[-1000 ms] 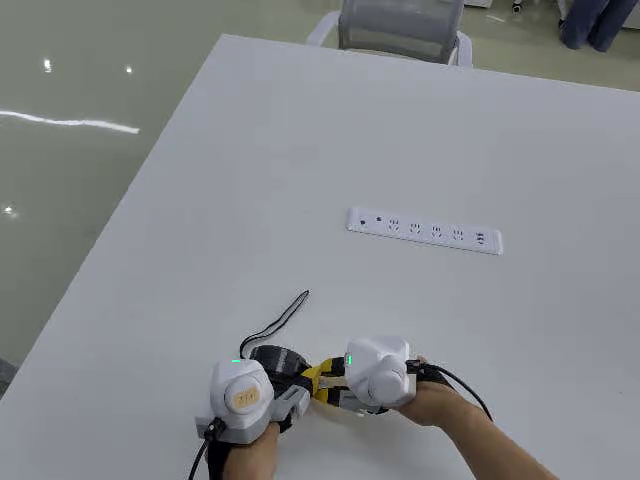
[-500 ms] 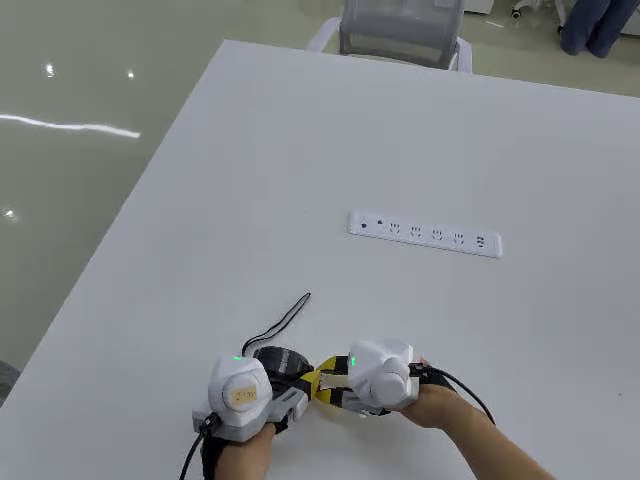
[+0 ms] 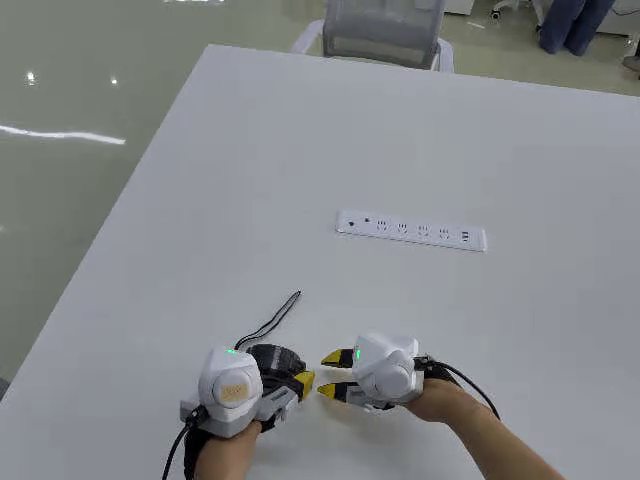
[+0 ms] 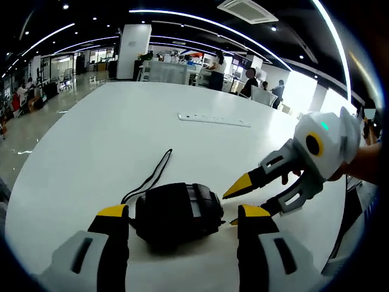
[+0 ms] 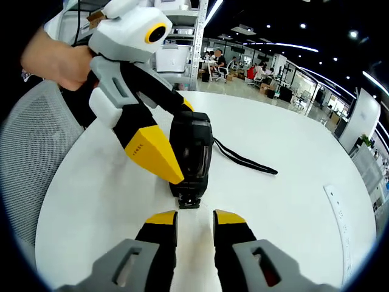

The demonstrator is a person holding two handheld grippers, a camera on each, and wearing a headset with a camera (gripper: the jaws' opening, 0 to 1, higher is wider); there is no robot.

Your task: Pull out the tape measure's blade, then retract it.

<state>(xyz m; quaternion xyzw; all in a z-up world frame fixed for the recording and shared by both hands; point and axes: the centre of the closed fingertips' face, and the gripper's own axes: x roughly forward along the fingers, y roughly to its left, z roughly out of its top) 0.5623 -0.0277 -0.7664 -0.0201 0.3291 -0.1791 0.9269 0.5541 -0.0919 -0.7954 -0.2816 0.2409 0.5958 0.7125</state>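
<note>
In the head view, the left claw (image 3: pixel 292 378) is covering the near side of the tape measure (image 3: pixel 276 358), and one of its jaws is hiding from sight. In the left gripper view, whether those jaws are touching the case is too close to tell. The chair (image 3: pixel 380 28) beyond the far edge of the desk (image 3: pixel 300 150) is being cut off at the top. Markings on the power strip (image 3: pixel 411 230) are showing too small to read.

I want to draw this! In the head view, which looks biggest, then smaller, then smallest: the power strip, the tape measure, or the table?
1. table
2. power strip
3. tape measure, partly hidden, so its full size is unsure
</note>
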